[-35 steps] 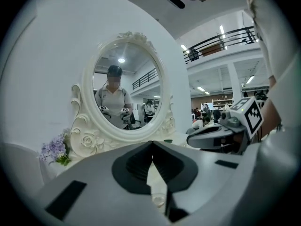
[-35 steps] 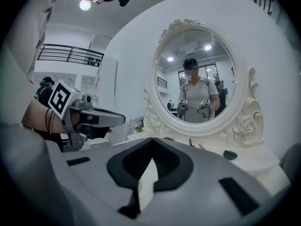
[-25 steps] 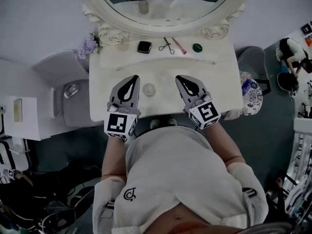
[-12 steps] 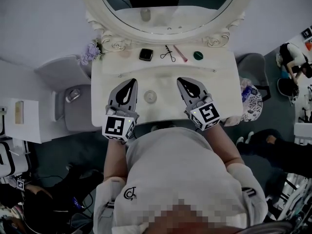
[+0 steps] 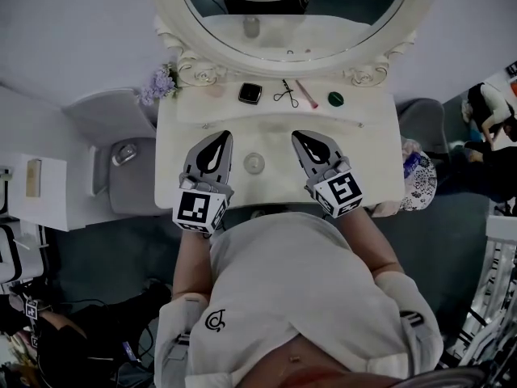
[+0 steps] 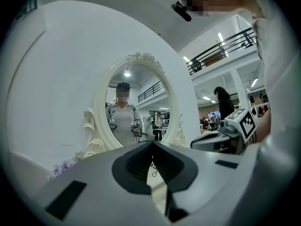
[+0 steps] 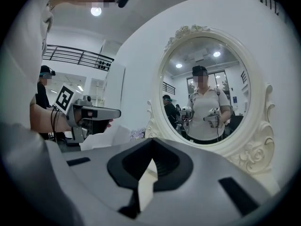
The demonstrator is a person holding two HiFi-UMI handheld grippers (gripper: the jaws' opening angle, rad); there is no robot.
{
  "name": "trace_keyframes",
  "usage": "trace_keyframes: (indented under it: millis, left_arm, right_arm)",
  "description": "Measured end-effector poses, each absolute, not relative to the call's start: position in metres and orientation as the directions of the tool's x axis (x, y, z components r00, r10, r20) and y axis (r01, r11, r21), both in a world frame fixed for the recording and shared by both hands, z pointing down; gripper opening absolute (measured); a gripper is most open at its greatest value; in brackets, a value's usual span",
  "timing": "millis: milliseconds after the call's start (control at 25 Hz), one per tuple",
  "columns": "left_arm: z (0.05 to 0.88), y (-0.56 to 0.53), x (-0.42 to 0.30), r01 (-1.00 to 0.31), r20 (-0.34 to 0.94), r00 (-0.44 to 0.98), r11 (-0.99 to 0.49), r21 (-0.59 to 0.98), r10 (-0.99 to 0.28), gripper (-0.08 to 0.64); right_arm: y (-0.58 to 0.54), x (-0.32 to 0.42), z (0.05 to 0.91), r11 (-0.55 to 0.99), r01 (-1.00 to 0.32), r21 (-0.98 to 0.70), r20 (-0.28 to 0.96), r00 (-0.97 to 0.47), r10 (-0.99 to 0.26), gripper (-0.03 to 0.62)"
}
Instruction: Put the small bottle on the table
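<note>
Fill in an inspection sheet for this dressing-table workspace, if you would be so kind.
Surface: white dressing table, mostly bare, below an oval mirror.
Job's things: small bottle stands on the table between the grippers, touched by neither.
Clutter: black case, scissors-like tool, pink stick and green disc on the back ledge; purple flowers at its left end.
Grippers: left hand-held gripper and right hand-held gripper both shut, empty.
Cables: loose cables on the floor, lower left.
Surroundings: grey seat left of the table; person far right.
</note>
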State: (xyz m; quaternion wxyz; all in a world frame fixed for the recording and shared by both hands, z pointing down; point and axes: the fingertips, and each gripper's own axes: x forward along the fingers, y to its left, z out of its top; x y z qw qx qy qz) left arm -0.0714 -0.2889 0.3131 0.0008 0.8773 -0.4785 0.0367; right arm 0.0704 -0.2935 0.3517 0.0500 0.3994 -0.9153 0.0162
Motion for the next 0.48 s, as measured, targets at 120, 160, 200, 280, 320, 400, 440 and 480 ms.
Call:
trace_keyframes:
  millis: [120,160,200,280,320,400,440,480]
  left_arm:
    - [0.3149,-0.2879,-0.0738,-0.843,0.068,0.534,-0.537,-0.03,-0.843,0.012]
    - [0.3154,-0.2875,-0.0741,-0.844,0.069,0.533,-0.536,-0.029,-0.843,0.012]
    - [0.3156,-0.2871,-0.0742,-0.844,0.069,0.533,-0.536,-0.029,-0.843,0.012]
    - [0.3154,-0.2873,-0.0739,-0.843,0.069,0.535,-0.538,-0.03,-0.842,0.012]
    - [0.3154,-0.2878,-0.0737,-0.842,0.069,0.537,-0.539,-0.031,-0.841,0.012]
    - [0.3161,-0.2886,-0.0728,-0.839,0.07,0.541,-0.544,-0.03,-0.838,0.012]
    - [0.3166,-0.2888,-0.0723,-0.837,0.07,0.543,-0.546,-0.029,-0.837,0.012]
    - [0.317,-0.2889,-0.0718,-0.836,0.071,0.545,-0.548,-0.028,-0.835,0.013]
  right_arm:
    - [-0.2933,0.0678,0.3531,0.685,-0.728,0.008,0.109,-0.681,-0.724,0.005]
    - [-0.2931,0.0673,0.3534,0.686,-0.727,0.008,0.109,-0.682,-0.724,0.005]
    - [-0.2929,0.067,0.3535,0.687,-0.727,0.009,0.109,-0.682,-0.723,0.005]
    - [-0.293,0.0669,0.3534,0.687,-0.727,0.01,0.108,-0.682,-0.723,0.005]
    - [-0.2932,0.0672,0.3534,0.686,-0.728,0.01,0.107,-0.681,-0.724,0.005]
    - [-0.2933,0.0685,0.3538,0.682,-0.731,0.009,0.108,-0.678,-0.727,0.005]
    - [-0.2933,0.0693,0.354,0.681,-0.733,0.008,0.108,-0.676,-0.729,0.005]
    - [-0.2932,0.0702,0.3542,0.679,-0.734,0.007,0.108,-0.674,-0.731,0.005]
